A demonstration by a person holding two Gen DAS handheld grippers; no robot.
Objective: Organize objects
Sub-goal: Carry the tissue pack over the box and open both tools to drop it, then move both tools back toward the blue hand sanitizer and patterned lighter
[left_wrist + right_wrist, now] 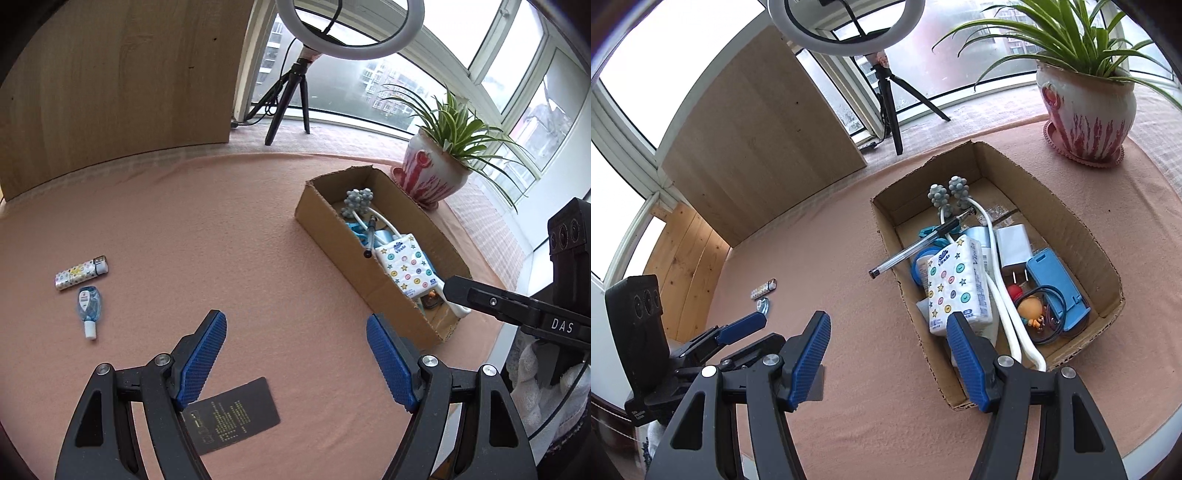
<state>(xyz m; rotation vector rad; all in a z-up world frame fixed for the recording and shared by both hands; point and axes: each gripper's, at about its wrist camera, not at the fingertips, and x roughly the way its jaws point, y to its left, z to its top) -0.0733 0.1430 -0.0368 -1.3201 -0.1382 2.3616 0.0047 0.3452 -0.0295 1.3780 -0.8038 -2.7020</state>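
A cardboard box (413, 266) (1082, 236) on the pink cloth holds a tissue pack (958, 284), a pen (916, 251) leaning over its rim, a white charger (1014, 247), a blue phone stand (1056, 291) and other small items. A patterned lighter (81, 272) and a small blue bottle (88, 308) lie to the left. A black card (232, 415) lies under my left gripper (295, 326), which is open and empty. My right gripper (886, 328) is open and empty above the box's near left edge.
A potted spider plant (436, 173) (1086, 107) stands behind the box. A ring light on a tripod (291, 96) (886, 92) and a wooden panel (118, 85) stand at the back. The table edge runs along the right.
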